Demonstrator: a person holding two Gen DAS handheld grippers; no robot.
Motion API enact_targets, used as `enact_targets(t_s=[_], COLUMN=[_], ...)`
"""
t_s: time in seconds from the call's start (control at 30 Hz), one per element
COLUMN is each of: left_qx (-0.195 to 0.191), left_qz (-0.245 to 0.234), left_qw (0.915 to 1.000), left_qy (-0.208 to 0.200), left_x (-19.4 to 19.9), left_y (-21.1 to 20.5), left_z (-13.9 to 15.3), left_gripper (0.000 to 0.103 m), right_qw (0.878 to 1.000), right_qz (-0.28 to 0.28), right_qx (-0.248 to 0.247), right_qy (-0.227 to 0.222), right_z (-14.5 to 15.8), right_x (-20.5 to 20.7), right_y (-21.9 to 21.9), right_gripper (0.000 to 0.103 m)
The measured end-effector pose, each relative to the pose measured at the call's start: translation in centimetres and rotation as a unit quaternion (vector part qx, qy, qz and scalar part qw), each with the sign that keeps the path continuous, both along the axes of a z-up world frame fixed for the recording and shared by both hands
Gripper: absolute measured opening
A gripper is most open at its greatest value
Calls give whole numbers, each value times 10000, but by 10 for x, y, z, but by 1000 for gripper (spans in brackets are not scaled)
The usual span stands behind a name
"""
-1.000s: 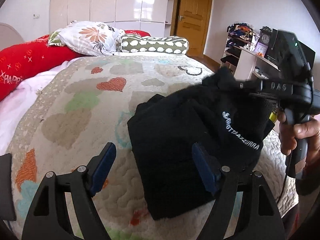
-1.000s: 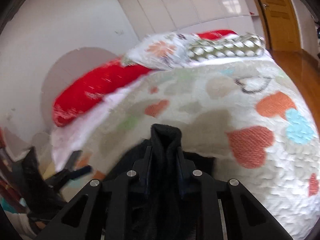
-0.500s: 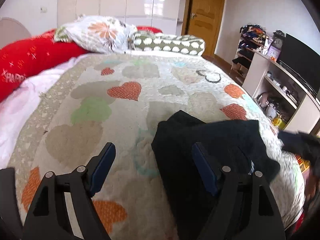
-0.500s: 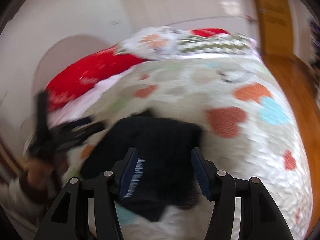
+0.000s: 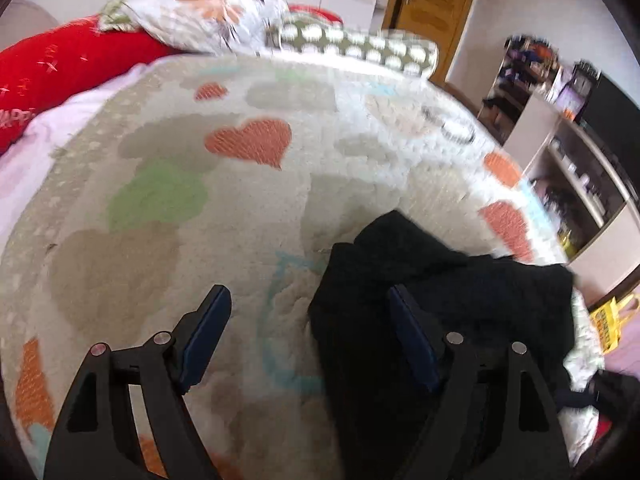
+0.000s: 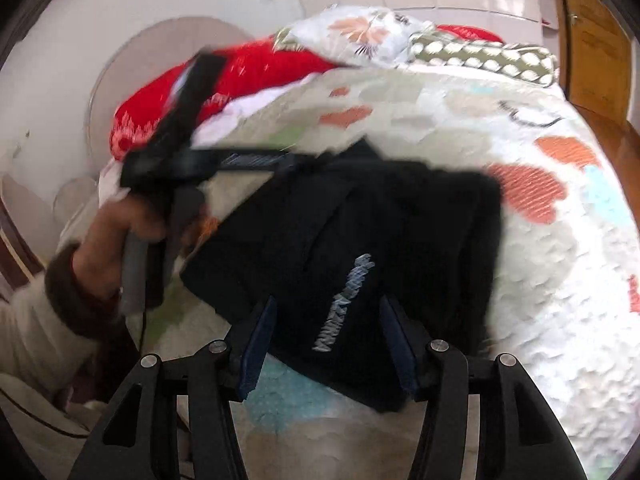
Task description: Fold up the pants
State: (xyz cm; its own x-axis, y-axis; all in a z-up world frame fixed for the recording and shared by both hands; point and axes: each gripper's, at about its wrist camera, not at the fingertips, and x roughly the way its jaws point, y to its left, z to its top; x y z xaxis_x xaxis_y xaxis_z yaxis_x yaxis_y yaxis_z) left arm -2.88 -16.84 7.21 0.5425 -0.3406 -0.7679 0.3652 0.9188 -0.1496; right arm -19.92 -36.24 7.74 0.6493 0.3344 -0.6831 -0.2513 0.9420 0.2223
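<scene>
The black pants (image 5: 448, 296) lie folded in a bundle on the heart-patterned quilt (image 5: 168, 200), in the lower right of the left wrist view. My left gripper (image 5: 308, 320) hovers open above the quilt, its right finger (image 5: 408, 336) over the pants' left part, gripping nothing. In the right wrist view the pants (image 6: 380, 216) show white lettering (image 6: 344, 304) on top. My right gripper (image 6: 328, 340) is open just above their near edge, and the pads do not press the cloth.
Pillows (image 5: 208, 12) and a red blanket (image 5: 60, 64) lie at the head of the bed. A shelf unit (image 5: 580, 184) and a wooden door (image 5: 432, 8) stand to the right. A hand (image 6: 120, 232) holds the other gripper at the pants' left side.
The right gripper has let go of the fold it held and opened, drawing back. The pants dropped flat onto the quilt. The left gripper shifted sideways and stayed open.
</scene>
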Motion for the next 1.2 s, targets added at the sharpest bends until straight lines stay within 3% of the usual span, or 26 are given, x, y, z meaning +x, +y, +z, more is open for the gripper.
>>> enact_targets(t_s=[0.13,0.27,0.47,0.53,0.6,0.77,0.97,1.1,1.2], left_qx=[-228,-265,-21,-103,-201,-175,-157,-157,-111], left_qz=[-80,-320,-580,-533,-467,-464,-384,-328,-330], left_qw=[9994,9986,9981,9984,9987,9988,9990,9992,9993], left_qy=[-258,-324,-196,-137,-56,-28,-141,-134,-137], left_x=[-33,-62,-85,-84,-80,-79,-82,-84,-86], left_y=[18,14,-4,-3,-1,0,5,6,4], left_z=[23,28,1,-6,-12,-10,1,2,-1], left_gripper=[81,81,81,83,91,92,92,92,92], right_qw=[9987,9989,9962,9958,9957,9956,9953,9950,9925], right_qz=[-399,-349,-749,-812,-875,-928,-962,-935,-1016], right_qx=[70,-124,-438,-387,-228,-54,-14,-340,-501], right_qy=[-314,-294,121,180,184,150,-126,34,450], right_z=[19,15,-21,-32,-37,-19,10,-1,-30], right_x=[10,43,89,98,106,90,42,21,21], right_y=[-17,-7,-13,-19,-26,-31,-32,-23,-20], right_gripper=[61,59,57,59,62,64,65,65,65])
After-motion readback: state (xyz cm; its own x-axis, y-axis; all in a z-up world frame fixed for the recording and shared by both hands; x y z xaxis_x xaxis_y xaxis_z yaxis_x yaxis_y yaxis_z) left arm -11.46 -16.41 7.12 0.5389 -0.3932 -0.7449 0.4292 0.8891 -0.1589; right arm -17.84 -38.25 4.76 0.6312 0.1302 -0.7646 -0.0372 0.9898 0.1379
